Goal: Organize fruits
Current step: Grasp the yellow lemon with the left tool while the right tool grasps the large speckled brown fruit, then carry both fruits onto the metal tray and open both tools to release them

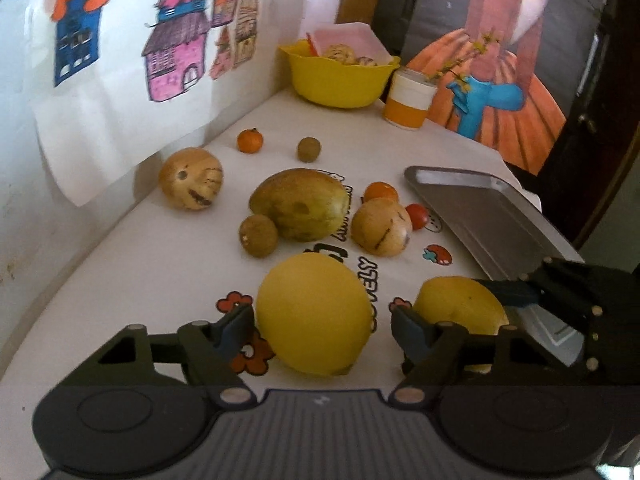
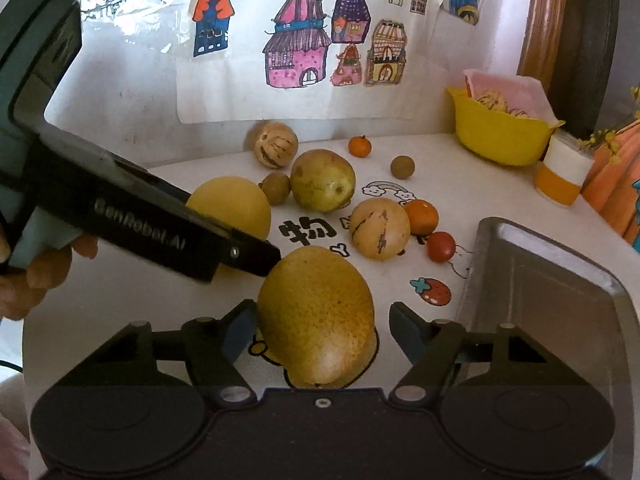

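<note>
With both jaws spread, the left gripper (image 1: 322, 320) straddling a smooth round yellow fruit (image 1: 314, 314) and the right gripper (image 2: 322, 328) a speckled yellow-brown one (image 2: 316, 316) beside the grey metal tray (image 2: 552, 288), either off-centre squeeze could send its fruit rolling across the white printed tablecloth (image 1: 160, 264).

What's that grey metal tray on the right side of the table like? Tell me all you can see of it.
The metal tray is a shallow, rectangular, dull grey pan, steel or aluminium by its look, with rounded corners and a low raised rim. It lies flat on the white printed tablecloth at the table's right side and holds nothing. No fruit touches it; the small red fruit sits just off its left edge. In the left wrist view the right gripper hangs over its near end.
</note>
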Demonstrator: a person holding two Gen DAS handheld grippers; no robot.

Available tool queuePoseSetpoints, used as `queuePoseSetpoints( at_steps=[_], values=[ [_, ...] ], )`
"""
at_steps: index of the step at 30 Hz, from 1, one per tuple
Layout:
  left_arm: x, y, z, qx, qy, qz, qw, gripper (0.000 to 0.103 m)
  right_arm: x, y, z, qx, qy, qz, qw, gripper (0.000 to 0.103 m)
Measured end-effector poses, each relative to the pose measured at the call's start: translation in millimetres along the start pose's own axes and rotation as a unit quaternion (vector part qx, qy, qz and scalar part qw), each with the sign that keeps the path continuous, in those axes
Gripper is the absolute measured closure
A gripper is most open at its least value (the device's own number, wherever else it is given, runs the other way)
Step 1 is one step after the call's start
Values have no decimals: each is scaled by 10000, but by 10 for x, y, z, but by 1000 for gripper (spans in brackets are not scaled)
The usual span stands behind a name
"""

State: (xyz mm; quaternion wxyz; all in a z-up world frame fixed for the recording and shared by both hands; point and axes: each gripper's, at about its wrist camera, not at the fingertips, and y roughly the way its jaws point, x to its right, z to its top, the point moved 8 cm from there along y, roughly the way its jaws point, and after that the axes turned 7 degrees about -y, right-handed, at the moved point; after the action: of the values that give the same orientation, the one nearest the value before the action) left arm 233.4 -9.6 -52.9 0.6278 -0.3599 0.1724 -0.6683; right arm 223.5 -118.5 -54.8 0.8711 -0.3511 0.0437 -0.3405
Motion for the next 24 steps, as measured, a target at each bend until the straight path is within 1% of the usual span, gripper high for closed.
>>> queuePoseSetpoints(
  at_steps=[1, 2, 3, 4, 5, 7, 10, 12, 15, 17, 21, 24],
  values=[
    [12, -1, -4, -4, 26, 1, 10000, 28, 2, 5, 3, 16, 11, 14, 10000, 33],
    [19, -4, -3, -4, 50, 34, 10000, 31, 2, 5, 6, 30, 25, 35, 10000, 39],
    [16, -7, 0, -2, 61, 88, 9999, 36, -5, 6, 10, 47, 48, 86, 9999, 41],
    [9, -9, 7, 0, 53, 130, 9999, 39, -10, 8, 15, 61, 67, 104, 9999, 45],
    [-3, -11, 14, -1, 34, 155, 9999, 42, -15, 9, 17, 69, 65, 75, 9999, 45],
    [-20, -18, 18, -25, -32, 119, 9999, 43, -25, 10, 19, 110, 54, 30, 9999, 45],
    [-16, -44, 0, -14, -45, 166, 9999, 43, -21, -16, -4, 164, 186, -16, 9997, 45],
    [15, -90, -9, -46, -100, 83, 9999, 43, -25, -71, -25, 213, 252, -32, 9995, 45],
    [132, -201, 51, 95, 46, 62, 9999, 43, 20, -249, -46, 399, 451, -51, 9982, 45],
    [234, -273, 139, 176, 75, -20, 9998, 43, 84, -385, -43, 513, 579, -81, 9970, 45],
    [444, -311, 398, 169, -130, -298, 9993, 43, 386, -669, 6, 668, 840, -229, 9940, 45],
    [674, -248, 634, 288, -51, -428, 9987, 43, 753, -834, 94, 708, 882, -607, 9917, 45]
  ],
)
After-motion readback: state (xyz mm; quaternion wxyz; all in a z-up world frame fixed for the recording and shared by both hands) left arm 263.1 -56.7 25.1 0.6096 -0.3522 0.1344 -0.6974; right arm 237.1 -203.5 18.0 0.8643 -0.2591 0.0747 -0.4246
